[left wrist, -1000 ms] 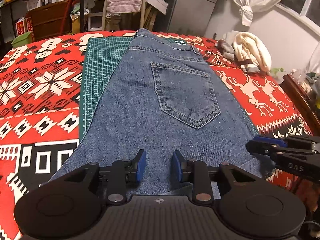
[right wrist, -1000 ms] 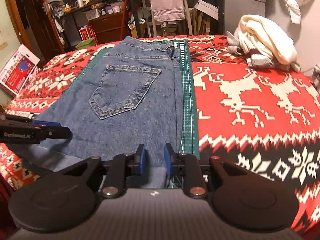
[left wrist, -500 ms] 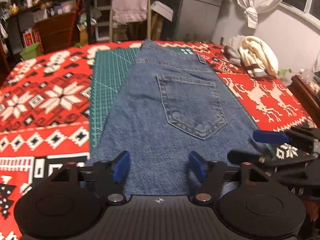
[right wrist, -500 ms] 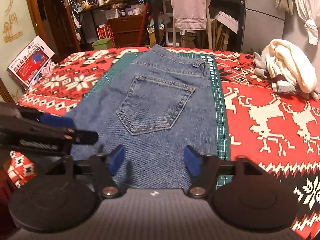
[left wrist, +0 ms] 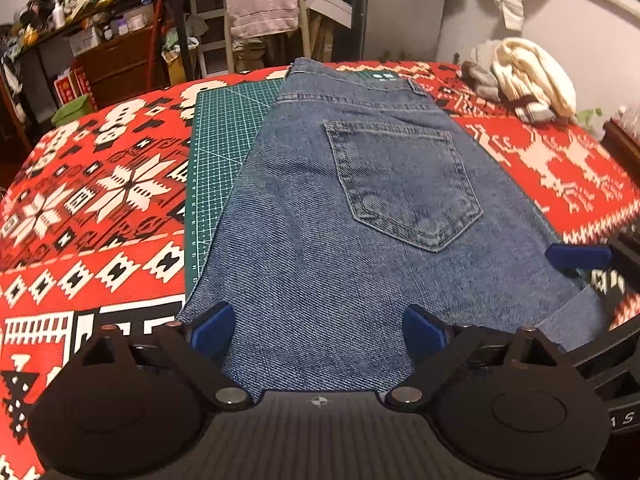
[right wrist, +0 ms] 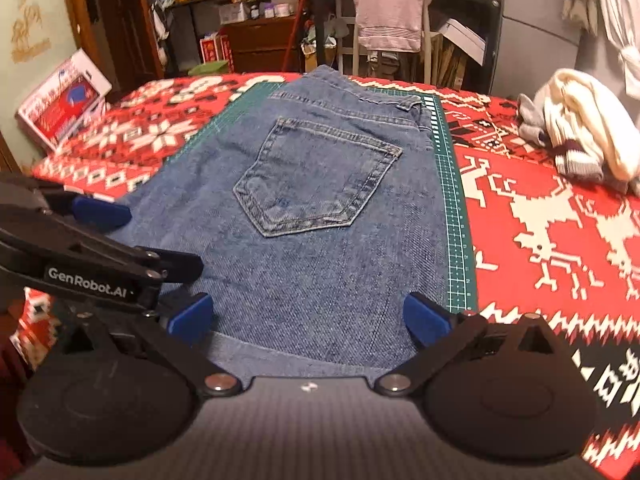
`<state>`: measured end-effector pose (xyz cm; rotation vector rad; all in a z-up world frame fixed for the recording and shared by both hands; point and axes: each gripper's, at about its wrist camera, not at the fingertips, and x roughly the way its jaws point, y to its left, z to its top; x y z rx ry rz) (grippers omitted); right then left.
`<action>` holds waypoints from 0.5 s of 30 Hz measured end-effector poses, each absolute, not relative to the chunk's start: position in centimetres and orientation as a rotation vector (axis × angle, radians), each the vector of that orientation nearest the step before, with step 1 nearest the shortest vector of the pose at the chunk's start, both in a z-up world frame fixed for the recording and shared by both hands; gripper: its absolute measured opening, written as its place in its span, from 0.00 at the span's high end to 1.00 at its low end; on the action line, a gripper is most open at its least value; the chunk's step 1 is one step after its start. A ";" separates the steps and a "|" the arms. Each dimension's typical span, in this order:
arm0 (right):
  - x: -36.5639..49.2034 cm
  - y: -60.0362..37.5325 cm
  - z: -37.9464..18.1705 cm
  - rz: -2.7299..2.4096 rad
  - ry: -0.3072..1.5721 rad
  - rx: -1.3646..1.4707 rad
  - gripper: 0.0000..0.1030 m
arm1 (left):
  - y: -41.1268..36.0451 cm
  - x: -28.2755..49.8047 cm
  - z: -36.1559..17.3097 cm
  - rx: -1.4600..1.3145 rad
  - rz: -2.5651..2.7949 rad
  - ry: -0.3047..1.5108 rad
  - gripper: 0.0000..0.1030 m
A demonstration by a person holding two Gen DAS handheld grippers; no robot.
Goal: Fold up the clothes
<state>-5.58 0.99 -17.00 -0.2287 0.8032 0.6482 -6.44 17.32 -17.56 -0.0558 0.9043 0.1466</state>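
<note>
Folded blue jeans (left wrist: 360, 208) (right wrist: 320, 208) lie flat on a green cutting mat (left wrist: 224, 132) (right wrist: 452, 200), back pocket up, waistband at the far end. My left gripper (left wrist: 318, 330) hovers over the near folded edge, fingers spread wide with only denim below them. My right gripper (right wrist: 306, 318) stands open the same way above the near edge, a little to the right. Each gripper shows in the other's view: the right one (left wrist: 580, 258) at the right edge, the left one (right wrist: 100, 240) at the left. Neither holds cloth.
A red patterned blanket (left wrist: 100, 200) (right wrist: 560, 240) covers the bed. A cream and grey clothes pile (left wrist: 524, 76) (right wrist: 580, 132) lies at the far right. Cluttered shelves, a pink towel (right wrist: 390, 8) on a chair and a white box (right wrist: 64, 100) stand beyond.
Both grippers went from nearly shut at the jeans' near edge to wide open, letting the denim lie flat, and both have risen and drawn back a little.
</note>
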 end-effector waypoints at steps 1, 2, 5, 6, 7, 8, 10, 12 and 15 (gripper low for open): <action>-5.6 1.0 -17.0 0.644 0.805 -0.229 0.00 | 17.2 -6.3 -17.6 -0.043 0.157 0.907 0.06; -5.5 0.9 -17.1 0.640 0.807 -0.228 0.00 | 17.3 -6.3 -17.7 -0.051 0.161 0.908 0.05; -5.2 0.2 -17.1 0.656 0.808 -0.179 0.00 | 17.6 -6.2 -17.8 -0.089 0.159 0.907 0.00; -5.1 0.0 -17.0 0.657 0.809 -0.165 0.00 | 17.8 -6.1 -17.8 -0.103 0.157 0.908 0.00; -5.0 -0.1 -17.0 0.659 0.809 -0.151 0.00 | 17.8 -6.1 -17.8 -0.113 0.158 0.909 0.00; -4.9 -0.3 -17.0 0.660 0.811 -0.137 0.00 | 17.9 -6.1 -17.7 -0.122 0.158 0.910 0.00; -4.8 -0.2 -16.9 0.662 0.823 -0.143 0.00 | 18.0 -6.0 -17.7 -0.128 0.155 0.917 0.00; -4.7 -0.1 -16.9 0.663 0.836 -0.148 0.00 | 18.0 -5.8 -17.6 -0.129 0.156 0.923 0.00; -4.6 -0.1 -16.7 0.666 0.854 -0.156 0.00 | 17.8 -5.5 -17.6 -0.116 0.161 0.941 0.00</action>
